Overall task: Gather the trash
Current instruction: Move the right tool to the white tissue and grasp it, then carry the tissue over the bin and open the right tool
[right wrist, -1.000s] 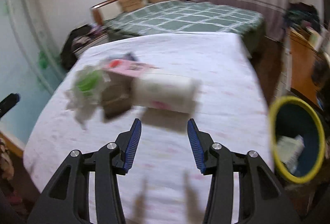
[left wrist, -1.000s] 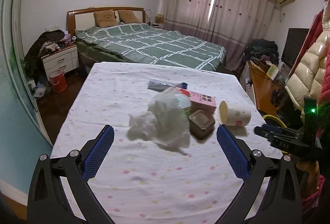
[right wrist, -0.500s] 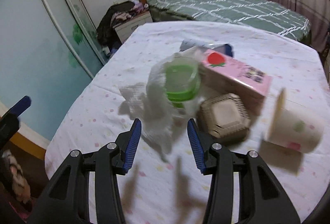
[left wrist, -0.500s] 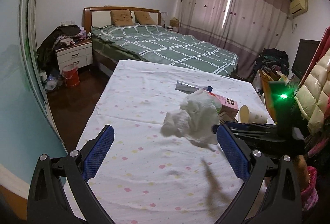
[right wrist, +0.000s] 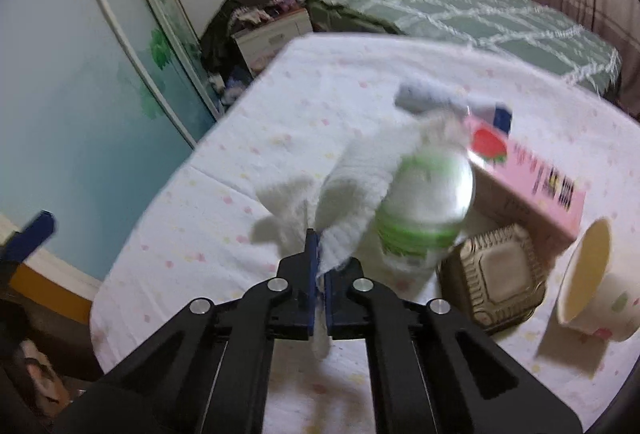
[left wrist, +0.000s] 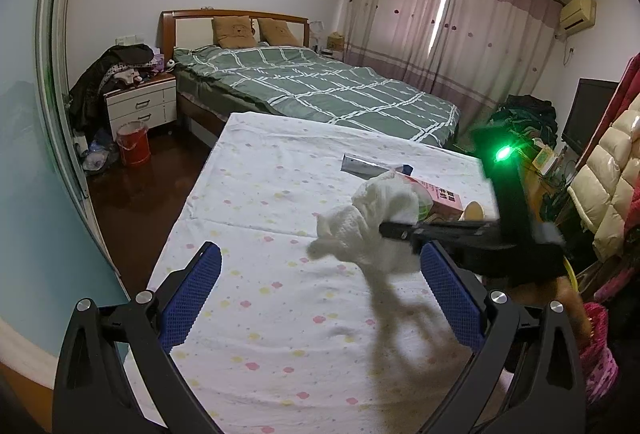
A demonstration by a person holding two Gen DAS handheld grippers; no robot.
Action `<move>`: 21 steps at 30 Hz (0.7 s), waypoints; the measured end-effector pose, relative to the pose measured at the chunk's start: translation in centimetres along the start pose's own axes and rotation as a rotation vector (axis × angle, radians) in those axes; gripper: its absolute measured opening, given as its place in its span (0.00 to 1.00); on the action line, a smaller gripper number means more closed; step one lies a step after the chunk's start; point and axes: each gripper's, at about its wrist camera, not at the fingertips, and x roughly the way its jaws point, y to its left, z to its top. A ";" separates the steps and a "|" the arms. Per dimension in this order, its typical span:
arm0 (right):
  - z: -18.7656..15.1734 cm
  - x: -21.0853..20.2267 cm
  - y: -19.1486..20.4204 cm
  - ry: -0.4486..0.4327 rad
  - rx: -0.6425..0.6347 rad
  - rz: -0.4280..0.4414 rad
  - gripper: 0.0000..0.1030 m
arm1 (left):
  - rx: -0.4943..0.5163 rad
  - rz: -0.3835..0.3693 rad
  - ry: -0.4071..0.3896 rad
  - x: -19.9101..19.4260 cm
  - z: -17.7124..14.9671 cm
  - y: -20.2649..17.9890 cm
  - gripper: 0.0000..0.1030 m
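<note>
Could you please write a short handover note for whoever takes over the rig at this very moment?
Right gripper: shut on the white paper towel, pinching its near edge.
Left gripper: open, empty, hovering over the table.
On the table: plastic bottle under the towel, pink carton, brown clamshell box, paper cup on its side, silver wrapper behind.
Done: towel gripped.
Left: bin the towel, then the rest. No bin in view right now.
</note>
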 end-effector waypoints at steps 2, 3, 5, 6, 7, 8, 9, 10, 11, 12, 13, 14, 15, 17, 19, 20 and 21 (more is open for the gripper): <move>0.8 -1.5 0.9 -0.036 -0.026 0.010 0.03 | -0.006 -0.002 0.000 0.0 -0.1 0.0 0.95; 1.4 -2.3 1.3 -0.054 -0.039 0.012 0.03 | -0.008 -0.003 0.001 0.0 -0.1 0.0 0.95; 2.5 -3.8 1.8 -0.089 -0.059 0.013 0.03 | -0.007 -0.006 0.001 -0.1 -0.1 -0.1 0.95; 3.0 -4.5 1.9 -0.103 -0.065 0.012 0.03 | -0.003 -0.005 0.000 -0.2 -0.2 -0.3 0.95; 3.7 -5.2 2.0 -0.118 -0.071 0.015 0.03 | 0.000 -0.005 -0.001 -0.3 -0.2 -0.4 0.95; 4.3 -6.2 2.0 -0.134 -0.073 0.022 0.03 | 0.002 -0.005 -0.002 -0.4 -0.3 -0.3 0.95; 4.8 -7.0 2.0 -0.148 -0.076 0.025 0.03 | 0.005 -0.004 -0.003 -0.5 -0.3 -0.5 0.95; 5.2 -7.7 2.0 -0.160 -0.081 0.024 0.03 | 0.006 -0.003 -0.003 -0.5 -0.3 -0.5 0.95; 5.5 -8.7 1.8 -0.178 -0.084 0.022 0.03 | 0.005 -0.002 -0.002 -0.5 -0.3 -0.4 0.95; 5.9 -9.4 1.7 -0.189 -0.085 0.021 0.03 | 0.003 -0.004 0.000 -0.4 -0.4 -0.4 0.95; 6.1 -10.3 1.5 -0.203 -0.085 0.023 0.03 | 0.000 -0.007 0.003 -0.3 -0.4 -0.3 0.95; 6.4 -11.7 1.1 -0.220 -0.084 0.023 0.03 | -0.001 -0.010 0.005 -0.2 -0.4 -0.3 0.95; 6.4 -12.5 0.9 -0.233 -0.084 0.021 0.03 | -0.003 -0.014 0.009 -0.1 -0.4 -0.4 0.95; 6.8 -14.6 0.3 -0.264 -0.080 0.013 0.03 | -0.001 -0.022 0.016 0.2 -0.4 -0.7 0.95; 7.0 -17.1 -0.7 -0.293 -0.075 0.002 0.03 | 0.004 -0.030 0.022 0.5 -0.5 -1.1 0.95; 7.0 -18.6 -1.4 -0.309 -0.069 -0.007 0.03 | 0.008 -0.034 0.024 0.6 -0.5 -1.3 0.95; 7.1 -19.5 -1.9 -0.320 -0.064 -0.015 0.03 | 0.013 -0.039 0.026 0.6 -0.5 -1.7 0.95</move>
